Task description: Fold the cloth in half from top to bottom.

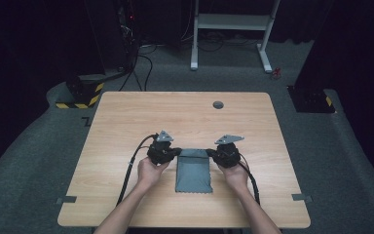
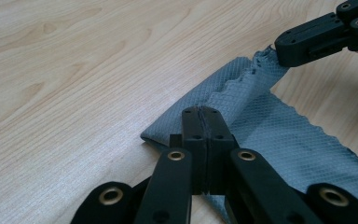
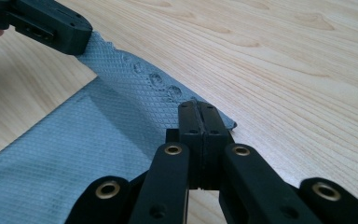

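A grey textured cloth [image 1: 193, 171] lies folded on the wooden table [image 1: 185, 114], a little toward the front of its middle. My left gripper [image 1: 177, 152] is shut on the cloth's far left corner, and my right gripper [image 1: 210, 153] is shut on its far right corner. In the left gripper view the closed jaws [image 2: 204, 112] pinch the cloth [image 2: 279, 135] at its folded corner, with the right gripper [image 2: 284, 46] farther off on the scalloped edge. In the right gripper view the closed jaws [image 3: 199, 108] clamp the cloth [image 3: 74, 149], and the left gripper [image 3: 81, 39] holds the far corner slightly raised.
A round cable hole [image 1: 218, 104] sits near the table's far edge. Tape strips mark the front left [image 1: 66, 199] and front right [image 1: 302, 197] corners. On the floor beyond are a white desk frame [image 1: 233, 22] and a yellow-black striped base [image 1: 80, 96].
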A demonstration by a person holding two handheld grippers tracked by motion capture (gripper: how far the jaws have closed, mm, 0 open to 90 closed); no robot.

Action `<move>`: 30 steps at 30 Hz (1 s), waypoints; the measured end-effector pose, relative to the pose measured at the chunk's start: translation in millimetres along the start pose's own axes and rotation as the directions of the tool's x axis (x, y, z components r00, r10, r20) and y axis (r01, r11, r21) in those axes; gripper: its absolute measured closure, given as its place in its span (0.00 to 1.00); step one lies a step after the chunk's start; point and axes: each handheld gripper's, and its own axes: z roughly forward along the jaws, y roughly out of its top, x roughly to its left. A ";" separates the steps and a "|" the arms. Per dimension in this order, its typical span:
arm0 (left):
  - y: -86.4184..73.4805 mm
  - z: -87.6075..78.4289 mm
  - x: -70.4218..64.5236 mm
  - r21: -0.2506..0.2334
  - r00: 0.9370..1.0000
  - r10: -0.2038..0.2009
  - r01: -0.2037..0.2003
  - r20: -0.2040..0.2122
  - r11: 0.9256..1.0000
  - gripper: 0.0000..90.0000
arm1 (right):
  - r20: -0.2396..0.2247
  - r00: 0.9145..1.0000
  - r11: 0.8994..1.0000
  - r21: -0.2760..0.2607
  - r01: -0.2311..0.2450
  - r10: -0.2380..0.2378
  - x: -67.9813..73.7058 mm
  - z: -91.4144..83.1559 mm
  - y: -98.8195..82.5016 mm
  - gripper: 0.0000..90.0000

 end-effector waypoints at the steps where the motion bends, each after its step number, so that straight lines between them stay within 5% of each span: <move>1: -0.6 -0.8 -1.0 -0.005 1.000 -0.006 0.006 0.005 1.000 0.99 | -0.005 1.000 1.000 -0.002 -0.006 0.006 1.4 -1.1 -1.0 1.00; 30: -23.7 -11.4 -15.4 -0.016 0.999 0.013 -0.012 0.045 1.000 0.99 | -0.033 0.999 0.999 -0.013 0.033 -0.033 17.8 -14.6 -22.6 1.00</move>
